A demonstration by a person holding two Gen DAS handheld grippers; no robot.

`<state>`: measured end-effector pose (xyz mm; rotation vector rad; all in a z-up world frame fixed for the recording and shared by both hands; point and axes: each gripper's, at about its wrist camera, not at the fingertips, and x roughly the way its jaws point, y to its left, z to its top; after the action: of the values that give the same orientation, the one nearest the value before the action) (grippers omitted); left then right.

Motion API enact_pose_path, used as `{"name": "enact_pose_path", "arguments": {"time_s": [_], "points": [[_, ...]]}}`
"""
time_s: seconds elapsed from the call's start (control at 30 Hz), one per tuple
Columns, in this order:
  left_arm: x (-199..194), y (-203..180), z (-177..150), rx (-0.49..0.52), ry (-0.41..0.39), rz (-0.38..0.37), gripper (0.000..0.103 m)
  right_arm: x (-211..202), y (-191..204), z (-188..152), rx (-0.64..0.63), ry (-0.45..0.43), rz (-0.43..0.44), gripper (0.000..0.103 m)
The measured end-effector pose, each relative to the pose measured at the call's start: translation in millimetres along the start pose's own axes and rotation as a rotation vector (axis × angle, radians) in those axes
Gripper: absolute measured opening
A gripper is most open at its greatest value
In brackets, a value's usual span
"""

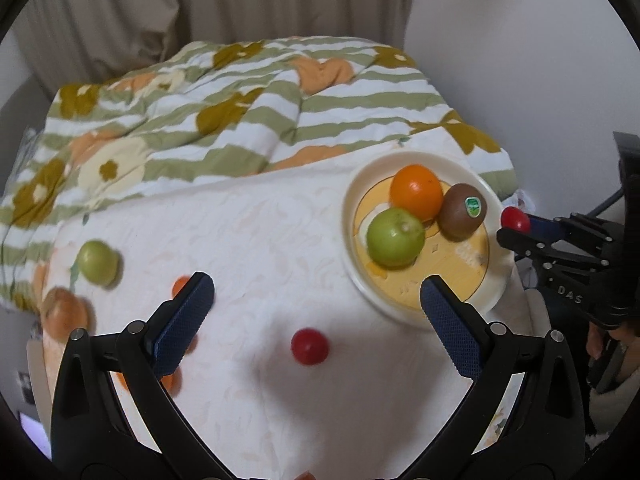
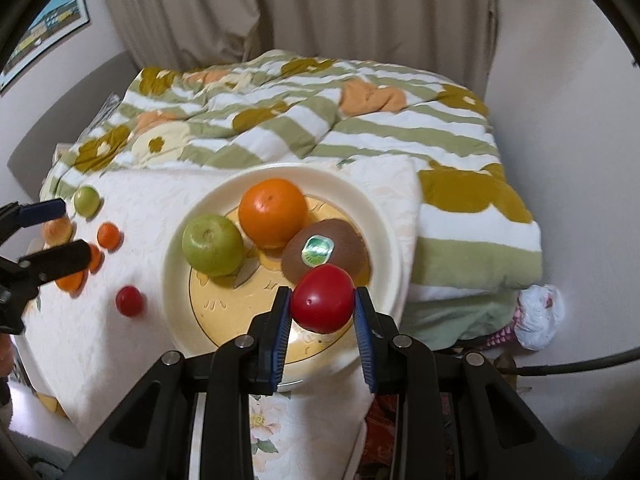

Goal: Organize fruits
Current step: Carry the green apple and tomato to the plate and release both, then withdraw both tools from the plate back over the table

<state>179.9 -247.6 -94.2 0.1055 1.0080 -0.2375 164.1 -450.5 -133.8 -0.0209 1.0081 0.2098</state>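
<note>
Right tongs [image 2: 322, 308] clamp the tomato [image 2: 322, 298]; lower it into the plate's [image 2: 384, 240] free spot gently. Left tongs [image 1: 316, 320] gape empty.

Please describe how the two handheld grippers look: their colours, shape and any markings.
Both the left gripper and right gripper have matte black angular frames with silver pivot pins and two fingers faced with dark blue textured pads. The right gripper's side shows white letters "DAS".

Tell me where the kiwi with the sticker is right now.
The kiwi lies on the plate, on its right side in the right wrist view, touching the orange and just behind the red tomato held in the right gripper.
</note>
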Motion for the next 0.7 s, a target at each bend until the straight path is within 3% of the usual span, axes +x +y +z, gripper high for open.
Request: {"name": "enact_pose_path", "arguments": {"time_s": [0.33,0.6,0.67,0.7], "points": [[6,13,-31,-0.092,0.037,0.033,0.103,19,12,-10,-0.078,0.013,0.009,0.028],[3,11,-42,-0.106,0.038,0.047,0.103,23,12,-13,-0.079,0.001,-0.003,0.028],[2,11,-44,-0.106,0.036,0.05,0.103,21,11,-14,-0.07,-0.01,-0.01,0.036],[1,11,-46,-0.105,0.037,0.055,0.103,19,11,-14,-0.064,-0.015,-0.011,0.055]]}}
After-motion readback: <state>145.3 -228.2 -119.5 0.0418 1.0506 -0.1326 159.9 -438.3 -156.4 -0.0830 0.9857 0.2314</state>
